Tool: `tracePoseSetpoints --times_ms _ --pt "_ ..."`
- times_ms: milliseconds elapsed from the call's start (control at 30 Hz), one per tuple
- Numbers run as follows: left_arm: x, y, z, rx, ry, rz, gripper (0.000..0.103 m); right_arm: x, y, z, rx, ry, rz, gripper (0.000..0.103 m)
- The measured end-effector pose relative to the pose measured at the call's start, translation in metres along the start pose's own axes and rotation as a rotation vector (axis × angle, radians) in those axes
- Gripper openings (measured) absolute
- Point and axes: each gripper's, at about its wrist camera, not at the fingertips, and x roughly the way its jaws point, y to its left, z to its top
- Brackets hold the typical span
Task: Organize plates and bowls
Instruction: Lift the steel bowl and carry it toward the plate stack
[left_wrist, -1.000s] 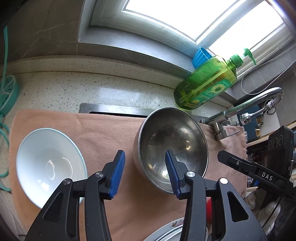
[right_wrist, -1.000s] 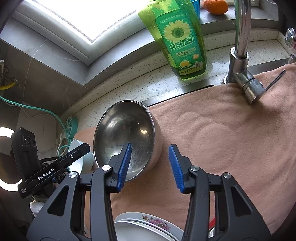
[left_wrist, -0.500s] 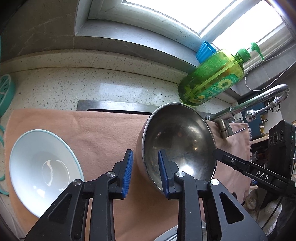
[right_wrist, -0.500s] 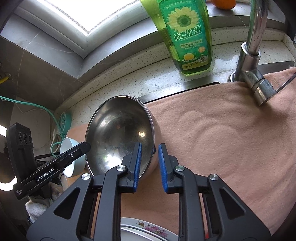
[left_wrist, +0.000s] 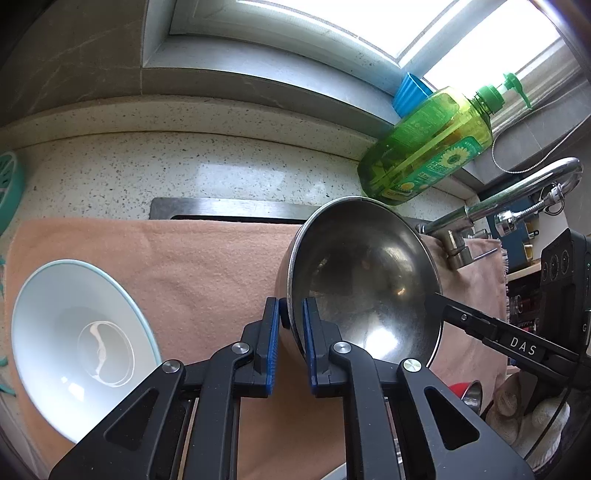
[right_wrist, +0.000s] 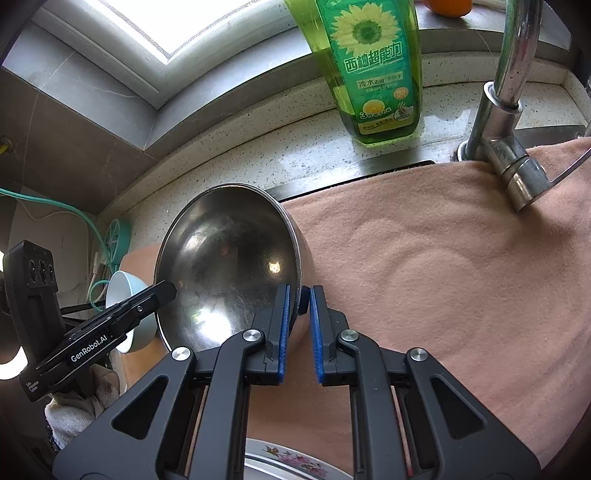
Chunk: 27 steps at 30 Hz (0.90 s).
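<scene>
A steel bowl (left_wrist: 365, 280) (right_wrist: 225, 262) rests on a pink cloth (left_wrist: 207, 266) (right_wrist: 443, 280) over the sink. My left gripper (left_wrist: 290, 321) is shut on the bowl's left rim, one blue pad outside, one inside. My right gripper (right_wrist: 297, 299) is shut on the opposite rim in the same way. In the left wrist view the right gripper's finger reaches in from the right; in the right wrist view the left one shows at lower left. A white bowl (left_wrist: 77, 343) (right_wrist: 127, 291) with a pale green rim sits on the cloth's left end. A floral plate (right_wrist: 284, 461) peeks in at the bottom edge.
A green dish-soap bottle (left_wrist: 428, 144) (right_wrist: 369, 70) stands on the speckled counter behind the sink. The chrome tap (left_wrist: 498, 206) (right_wrist: 506, 110) rises at the right. A blue cup (left_wrist: 410, 92) and an orange (right_wrist: 447, 5) sit on the window sill. Teal cable (right_wrist: 92, 229) lies at the left.
Both grippers have closed from open onto opposite rims of the steel bowl. The hands stayed about where they were.
</scene>
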Motion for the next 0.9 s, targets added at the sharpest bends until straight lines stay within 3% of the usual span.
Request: tracePoseSetpoints --times_ms 400,900 --pt "-0.022 0.002 -0.014 -0.019 -0.034 0.002 0.011 -0.019 0.019 -0.013 -0.06 -0.007 0.012 0.011" --pt "-0.092 0.003 -0.063 -0.063 -0.158 -0.003 0.011 -0.066 0.053 -0.056 -0.169 -0.017 0.103 0.012"
